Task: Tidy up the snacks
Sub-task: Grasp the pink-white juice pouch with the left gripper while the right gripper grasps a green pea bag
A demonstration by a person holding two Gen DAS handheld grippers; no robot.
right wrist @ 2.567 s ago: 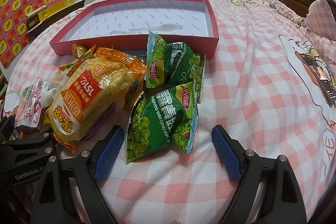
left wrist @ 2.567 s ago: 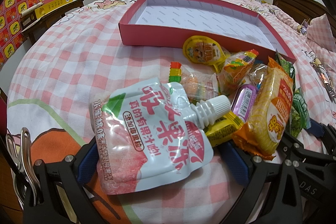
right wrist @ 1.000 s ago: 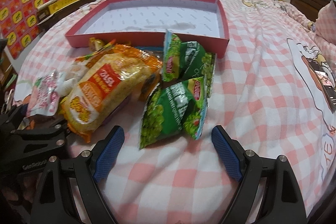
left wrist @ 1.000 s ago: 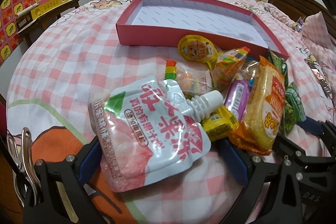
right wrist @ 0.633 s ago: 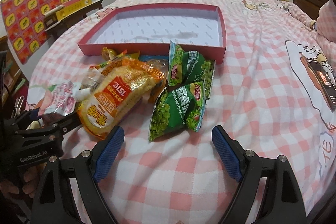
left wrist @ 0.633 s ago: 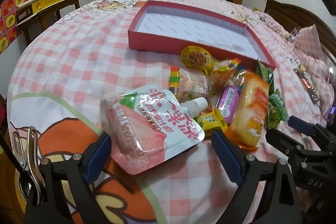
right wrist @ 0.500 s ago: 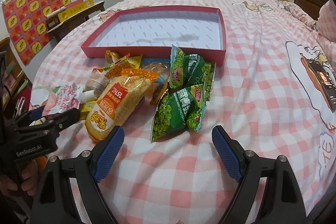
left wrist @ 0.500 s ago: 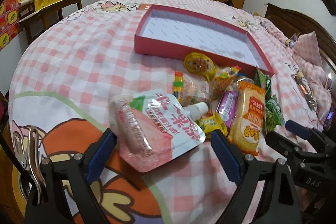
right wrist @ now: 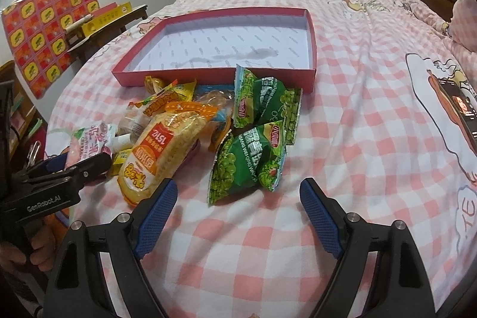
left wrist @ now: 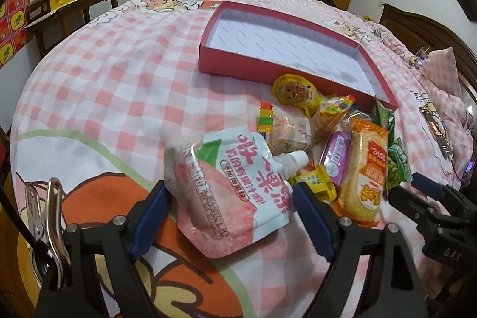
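Jaws of both grippers spread: left gripper (left wrist: pixel 229 216) straddling jelly pouch (left wrist: pixel 229 184); right gripper (right wrist: pixel 238 213) over bare bedspread (right wrist: pixel 372 115).

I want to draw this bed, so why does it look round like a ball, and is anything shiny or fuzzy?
Left wrist view: the fisheye lens bends the checked bedspread into a dome; light glints on the jelly pouch.
Right wrist view: same bulge, dark corners, and the red box looks sharp.
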